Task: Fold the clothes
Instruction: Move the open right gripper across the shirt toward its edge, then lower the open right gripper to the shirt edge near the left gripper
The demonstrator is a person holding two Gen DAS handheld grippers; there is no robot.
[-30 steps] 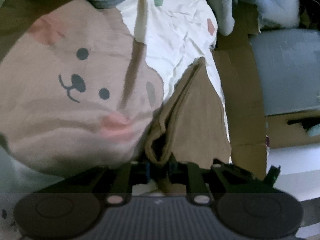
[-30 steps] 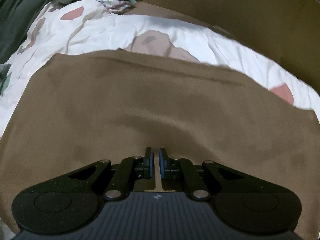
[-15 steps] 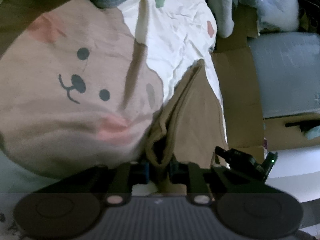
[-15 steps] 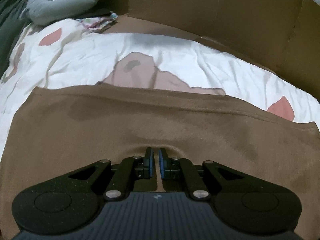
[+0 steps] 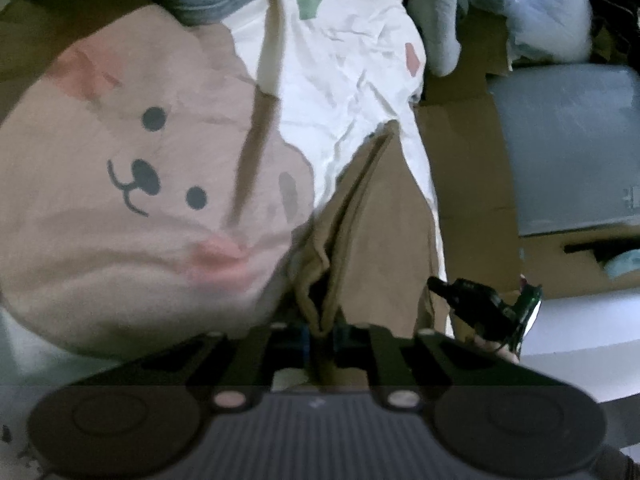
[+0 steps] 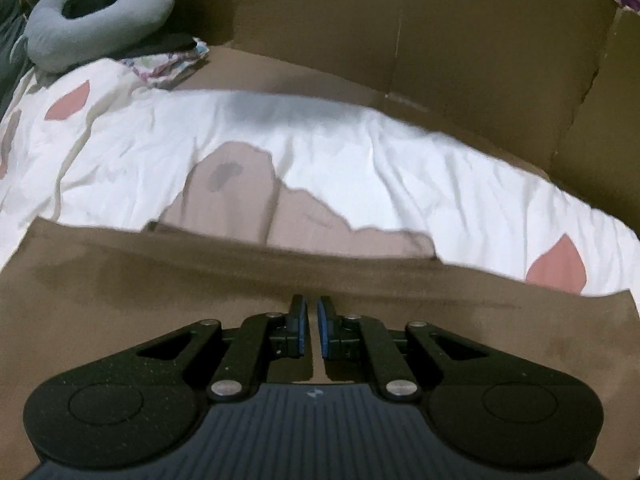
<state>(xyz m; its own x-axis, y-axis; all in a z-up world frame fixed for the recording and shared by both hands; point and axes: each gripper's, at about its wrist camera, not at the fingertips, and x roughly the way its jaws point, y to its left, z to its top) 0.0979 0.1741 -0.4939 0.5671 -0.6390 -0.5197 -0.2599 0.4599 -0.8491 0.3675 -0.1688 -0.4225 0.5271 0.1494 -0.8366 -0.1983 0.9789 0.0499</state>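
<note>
The garment (image 5: 372,232) lies on the sheet (image 5: 352,80), along its right edge, with the bear print (image 5: 132,184) to its left. Cardboard (image 5: 468,184) lies right of the sheet, a box (image 5: 568,148) beyond it. In the right view the garment (image 6: 200,280) spreads nearest, sheet (image 6: 360,152) behind it, cardboard (image 6: 400,32) standing behind that, a neck pillow (image 6: 96,28) far left.

Both views are dim and soft, with fisheye bending at the edges; daylight glares far right in the left view.
</note>
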